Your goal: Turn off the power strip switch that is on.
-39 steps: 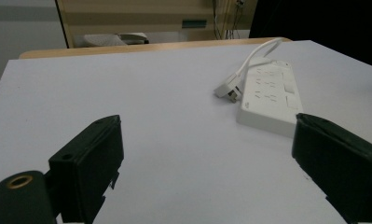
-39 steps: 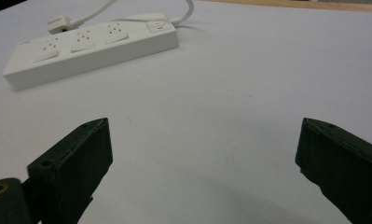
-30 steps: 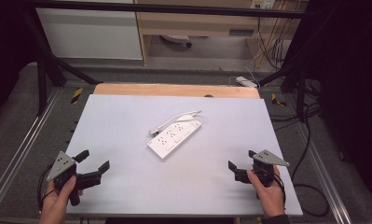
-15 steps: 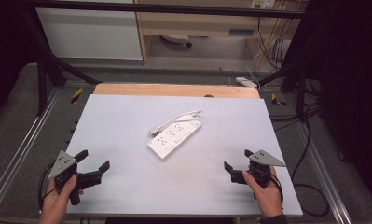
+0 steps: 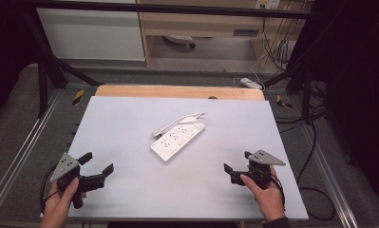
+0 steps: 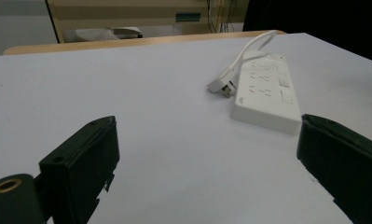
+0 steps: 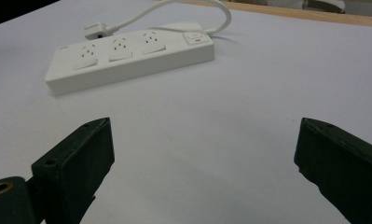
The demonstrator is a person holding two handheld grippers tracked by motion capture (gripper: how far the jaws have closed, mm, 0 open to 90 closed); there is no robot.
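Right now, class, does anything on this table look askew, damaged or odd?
Nothing stands out. The white power strip lies flat but diagonal on the table, its plug unplugged beside it. Both the left gripper and right gripper are open, empty.

High view: overhead, looking forward-down at the table (image 5: 130, 123). Both gripper views sit low behind own jaws, facing inward; both share the power strip (image 6: 267, 95) ahead.
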